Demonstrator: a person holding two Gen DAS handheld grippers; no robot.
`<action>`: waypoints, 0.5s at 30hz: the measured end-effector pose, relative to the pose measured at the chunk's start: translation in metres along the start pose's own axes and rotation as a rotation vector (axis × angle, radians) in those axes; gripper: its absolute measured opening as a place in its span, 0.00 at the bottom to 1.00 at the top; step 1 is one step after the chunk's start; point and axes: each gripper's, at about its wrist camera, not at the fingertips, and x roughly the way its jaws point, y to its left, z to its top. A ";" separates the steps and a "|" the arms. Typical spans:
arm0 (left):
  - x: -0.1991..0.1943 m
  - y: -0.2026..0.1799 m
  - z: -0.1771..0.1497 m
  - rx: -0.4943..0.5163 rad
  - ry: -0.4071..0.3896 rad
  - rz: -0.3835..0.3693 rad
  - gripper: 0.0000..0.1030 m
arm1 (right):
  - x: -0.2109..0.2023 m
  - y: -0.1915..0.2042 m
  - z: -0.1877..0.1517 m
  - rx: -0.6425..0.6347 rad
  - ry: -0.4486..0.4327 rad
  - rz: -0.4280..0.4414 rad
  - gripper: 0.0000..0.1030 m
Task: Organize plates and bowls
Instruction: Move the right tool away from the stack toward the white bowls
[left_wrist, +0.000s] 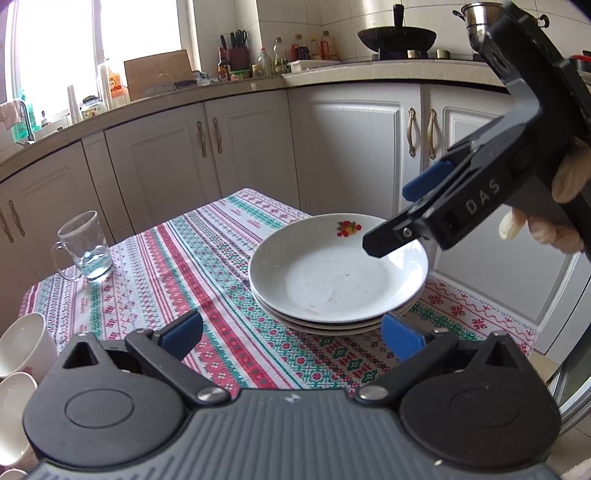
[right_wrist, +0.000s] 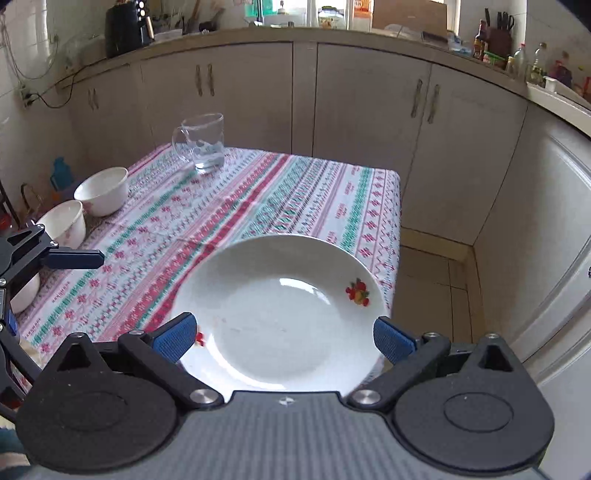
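Stack of white plates (left_wrist: 338, 273) near the right edge of the cloth-covered desk (left_wrist: 207, 266), fruit motif on the top rim; right gripper (right_wrist: 284, 338) spread wide just above the stack, clamping nothing; left gripper (left_wrist: 291, 334) spread apart beside the stack, empty; white bowls (right_wrist: 101, 190) and glass mug (right_wrist: 203, 142) well left of the stack

Two fisheye views from the wrists, each tilted down along its own black gripper, left (left_wrist: 291, 332) and right (right_wrist: 284, 336), close over the patterned-cloth counter (left_wrist: 207, 258), sharing the stack of white fruit-motif plates (left_wrist: 332, 280) and the clear glass mug (right_wrist: 203, 144).
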 end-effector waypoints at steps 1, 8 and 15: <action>-0.004 0.002 -0.001 -0.002 -0.003 0.004 0.99 | -0.002 0.006 -0.001 0.005 -0.014 -0.006 1.00; -0.033 0.019 -0.016 -0.037 0.003 0.046 0.99 | -0.010 0.042 -0.009 0.068 -0.081 -0.061 1.00; -0.075 0.044 -0.044 -0.091 0.013 0.117 0.99 | -0.011 0.088 -0.015 0.035 -0.134 -0.110 1.00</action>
